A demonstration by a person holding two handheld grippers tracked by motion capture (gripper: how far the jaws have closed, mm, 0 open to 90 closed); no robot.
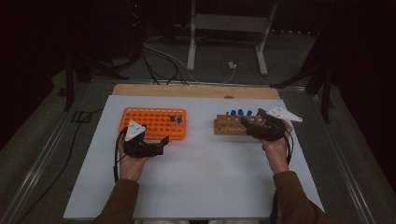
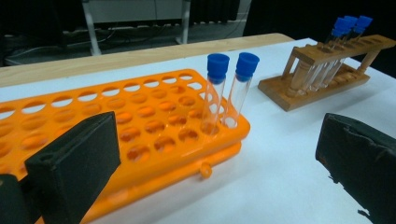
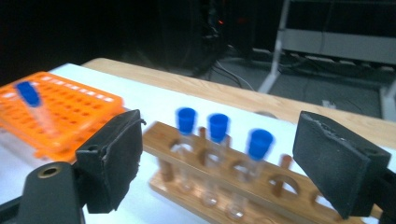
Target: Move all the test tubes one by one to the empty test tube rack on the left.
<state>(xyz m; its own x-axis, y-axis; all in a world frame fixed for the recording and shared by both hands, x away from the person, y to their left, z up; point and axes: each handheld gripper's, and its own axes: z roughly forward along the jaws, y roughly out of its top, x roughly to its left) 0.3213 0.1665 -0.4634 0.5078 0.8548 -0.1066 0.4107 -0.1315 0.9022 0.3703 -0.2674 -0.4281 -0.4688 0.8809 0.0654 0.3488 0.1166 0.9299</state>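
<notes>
Here the right gripper (image 3: 219,158) hangs with fingers spread and empty just short of the wooden rack (image 3: 261,191), which holds three blue-capped tubes (image 3: 218,154) standing upright, caps up, long axes vertical. To do it well, I'd centre one tube between the fingers, pinch below the cap, and lift straight up. The left gripper (image 2: 219,172), spread and empty, sits beside the orange rack (image 2: 140,121) on the bench (image 1: 210,172).

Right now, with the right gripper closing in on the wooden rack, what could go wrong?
1. The three capped tubes stand close together; the open right gripper could knock a neighbour.
2. The wooden rack looks light and may slide or tip.
3. The left gripper, open beside the orange rack, could bump its two tubes.
</notes>
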